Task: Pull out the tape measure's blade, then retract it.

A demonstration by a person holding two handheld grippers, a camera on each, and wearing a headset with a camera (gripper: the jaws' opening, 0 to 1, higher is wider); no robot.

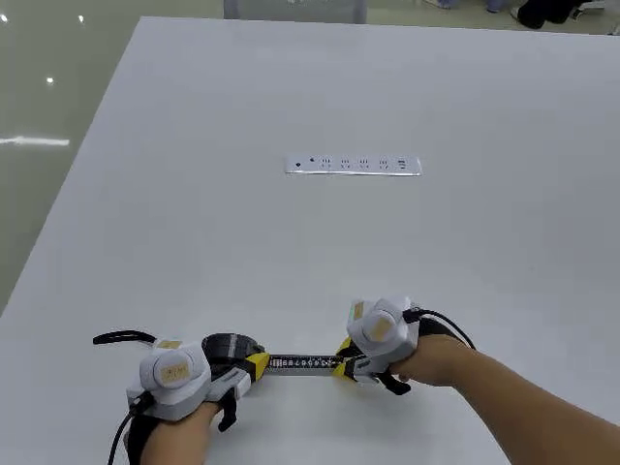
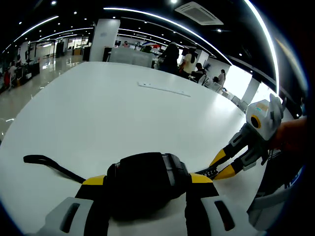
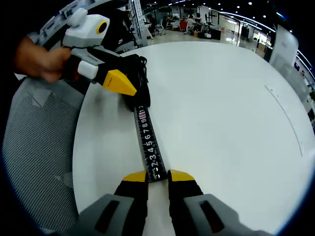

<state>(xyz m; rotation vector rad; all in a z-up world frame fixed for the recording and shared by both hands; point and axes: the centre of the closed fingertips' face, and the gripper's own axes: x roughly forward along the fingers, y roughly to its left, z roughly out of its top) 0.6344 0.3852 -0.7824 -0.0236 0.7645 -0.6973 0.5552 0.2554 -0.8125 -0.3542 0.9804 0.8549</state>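
Note:
A black tape measure case (image 1: 231, 350) (image 2: 147, 184) rests on the white table, with my left gripper (image 1: 254, 367) (image 2: 147, 178) shut on it. Its wrist strap (image 1: 123, 337) (image 2: 49, 164) trails off to the left. A short length of white blade (image 1: 302, 363) (image 3: 147, 145) with black and red numbers runs out of the case (image 3: 137, 77) to my right gripper (image 1: 341, 367) (image 3: 157, 175), which is shut on the blade's end hook. In the left gripper view my right gripper (image 2: 220, 166) comes in from the right, pinching the blade tip.
A white power strip (image 1: 354, 165) (image 2: 162, 89) lies flat at mid-table, well beyond the grippers. The table's left edge (image 1: 68, 184) drops to a glossy floor. A grey mesh chair (image 3: 39, 157) sits at the near table edge. People stand far off in the room.

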